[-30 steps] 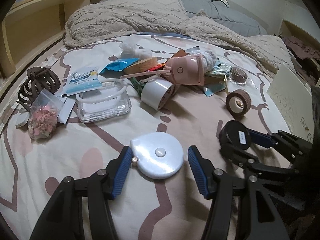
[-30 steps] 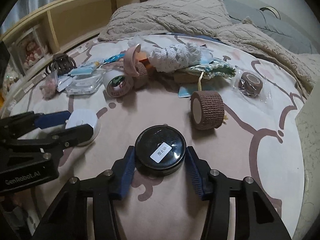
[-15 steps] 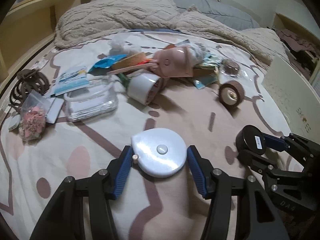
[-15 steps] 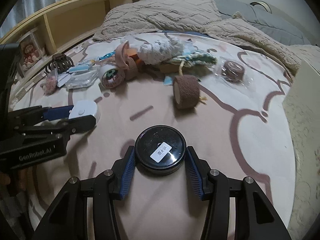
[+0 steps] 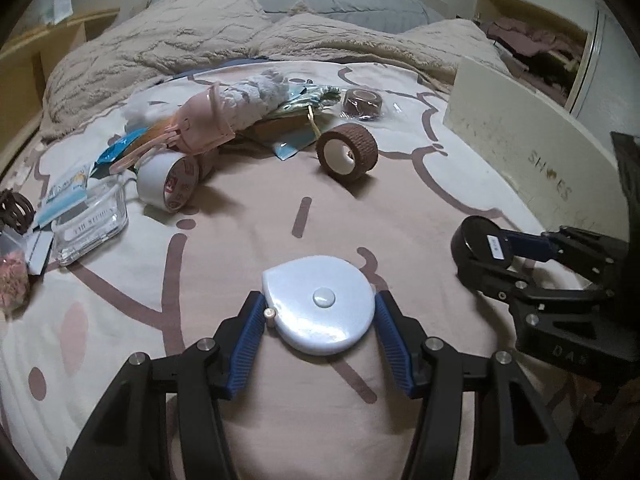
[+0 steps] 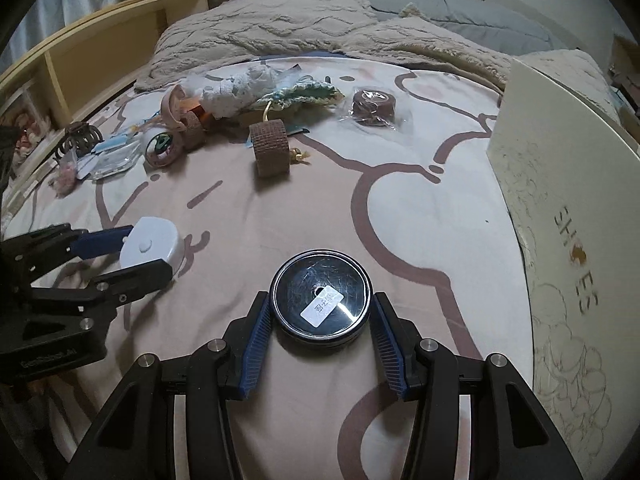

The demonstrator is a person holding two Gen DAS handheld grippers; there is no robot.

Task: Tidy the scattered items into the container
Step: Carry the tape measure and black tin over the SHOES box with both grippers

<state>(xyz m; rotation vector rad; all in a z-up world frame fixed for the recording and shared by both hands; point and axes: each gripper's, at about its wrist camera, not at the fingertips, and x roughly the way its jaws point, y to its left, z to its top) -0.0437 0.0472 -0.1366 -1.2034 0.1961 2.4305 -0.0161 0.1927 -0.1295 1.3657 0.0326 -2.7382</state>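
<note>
Nearest in the left wrist view: left gripper point(image 5: 320, 316) clamped on a white tape measure point(image 5: 322, 310), blue ribbed pads against both flanks; glossy teardrop-shaped plastic shell, round button at centre, small metal tab at one side. Nearest in the right wrist view: right gripper point(image 6: 318, 312) closed on a round black tin point(image 6: 319, 302), pads tight on its rim; flat scratched shiny lid, white sticker with print too small to read. Both held above the bedspread point(image 5: 280, 216), a soft cream-and-pink cartoon-patterned fabric. "GenRobot.AI" moulded on the left gripper's black body, seen from the right wrist.

Off to the right, beside the right gripper: cream cardboard box point(image 6: 560, 208), upright wall with faint line drawings and "SHOES" in gold-brown letters; inside hidden, contents cannot be told.

Further out, well apart from both grippers: a brown crinkly bandage roll point(image 5: 347, 154) on its side, a white tape roll with red print point(image 5: 168, 182), a clear plastic case point(image 5: 90, 224) with unreadable lettering, a small bag of pink bits point(image 5: 14, 276), a dark claw hair clip point(image 5: 16, 210). Beyond these, a heap: pink plastic device point(image 5: 204, 126), white lace point(image 5: 256, 92), a wrapped brown roll point(image 5: 362, 102).

Farthest: a beige fuzzy ribbed blanket point(image 5: 192, 36), grey pillows point(image 5: 352, 4).
</note>
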